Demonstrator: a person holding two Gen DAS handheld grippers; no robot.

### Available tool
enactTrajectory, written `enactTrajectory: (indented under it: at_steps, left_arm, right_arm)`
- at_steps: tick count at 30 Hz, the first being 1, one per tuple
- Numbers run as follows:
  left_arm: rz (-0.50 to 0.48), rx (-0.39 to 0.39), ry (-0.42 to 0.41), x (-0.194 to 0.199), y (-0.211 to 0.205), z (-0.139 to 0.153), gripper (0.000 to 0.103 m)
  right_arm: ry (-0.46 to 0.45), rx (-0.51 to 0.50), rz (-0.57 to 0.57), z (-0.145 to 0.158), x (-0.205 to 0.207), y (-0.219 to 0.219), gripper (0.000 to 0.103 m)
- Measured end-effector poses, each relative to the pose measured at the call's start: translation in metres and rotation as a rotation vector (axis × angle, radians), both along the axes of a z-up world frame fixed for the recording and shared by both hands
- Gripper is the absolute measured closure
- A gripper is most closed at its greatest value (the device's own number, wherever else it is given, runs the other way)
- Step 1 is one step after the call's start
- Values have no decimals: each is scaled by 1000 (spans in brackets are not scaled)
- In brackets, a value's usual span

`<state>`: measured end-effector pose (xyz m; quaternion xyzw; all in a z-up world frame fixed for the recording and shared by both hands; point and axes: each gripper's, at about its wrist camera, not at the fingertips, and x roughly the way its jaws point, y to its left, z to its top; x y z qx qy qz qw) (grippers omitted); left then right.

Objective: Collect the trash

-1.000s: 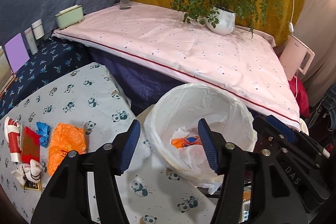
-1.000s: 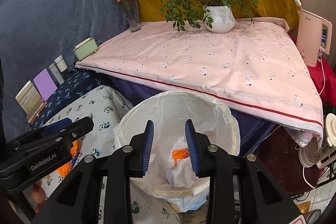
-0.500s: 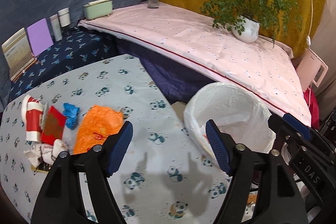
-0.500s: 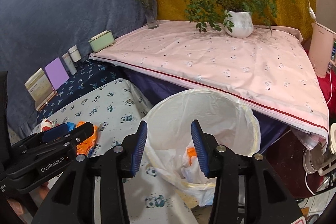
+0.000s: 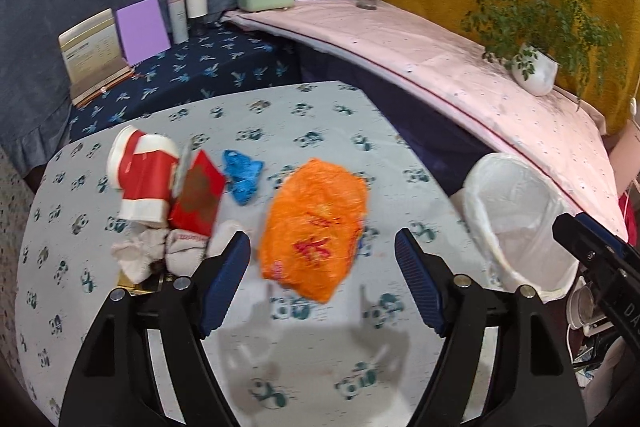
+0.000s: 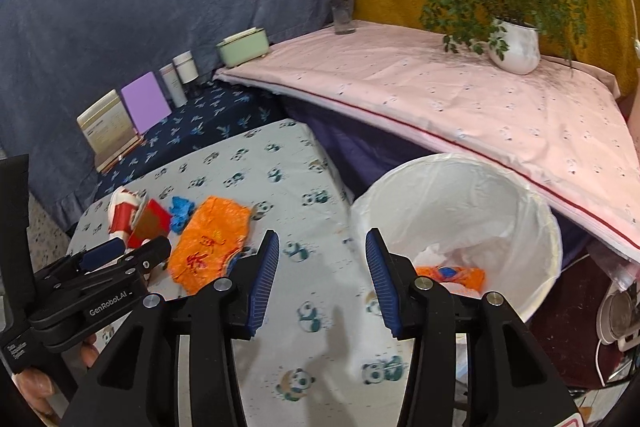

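An orange plastic bag (image 5: 316,227) lies on the panda-print table (image 5: 312,355), straight ahead of my open, empty left gripper (image 5: 322,259). To its left lie a blue scrap (image 5: 242,177), a red packet (image 5: 198,193), a red-and-white paper cup (image 5: 140,179) and crumpled white tissues (image 5: 160,251). The white-lined trash bin (image 5: 516,223) stands off the table's right edge. In the right wrist view my open, empty right gripper (image 6: 320,267) hovers over the table edge beside the bin (image 6: 460,203), which holds orange and white trash (image 6: 452,273). The orange bag (image 6: 212,243) and the left gripper (image 6: 128,259) show there at left.
A pink-clothed table (image 6: 460,99) behind holds a potted plant (image 6: 514,45), a flower vase (image 6: 342,7) and a green box (image 6: 242,47). A dark blue shelf (image 5: 192,71) carries a purple card (image 5: 142,31), a booklet and jars. A kettle (image 6: 616,315) sits at lower right.
Both grippers swung left from above the bin toward the table. The left one now faces the orange bag and the trash pile. The right gripper's jaws have opened wider.
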<state>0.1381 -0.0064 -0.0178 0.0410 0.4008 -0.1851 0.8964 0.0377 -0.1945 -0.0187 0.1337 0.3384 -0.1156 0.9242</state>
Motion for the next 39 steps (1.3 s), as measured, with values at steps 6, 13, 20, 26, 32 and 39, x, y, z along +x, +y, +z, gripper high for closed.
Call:
enactTrajectory:
  at_steps: [6, 13, 20, 26, 32, 39]
  left_arm:
    - [9, 79, -15, 15, 24, -16, 32]
    - [-31, 120, -27, 35, 34, -31, 37]
    - [-84, 134, 15, 49, 29, -51, 59]
    - [-70, 90, 57, 51, 46, -58, 88]
    - [-28, 25, 61, 42, 69, -49, 92]
    - [12, -24, 78, 35, 85, -43, 92]
  right_arm:
    - [35, 16, 59, -12, 19, 25, 58]
    - [93, 30, 109, -32, 44, 49, 58]
    - [153, 28, 142, -54, 68, 64, 58]
    - [195, 35, 168, -70, 85, 75, 58]
    - [224, 53, 209, -84, 99, 92, 58]
    - [248, 91, 242, -101, 114, 107, 58]
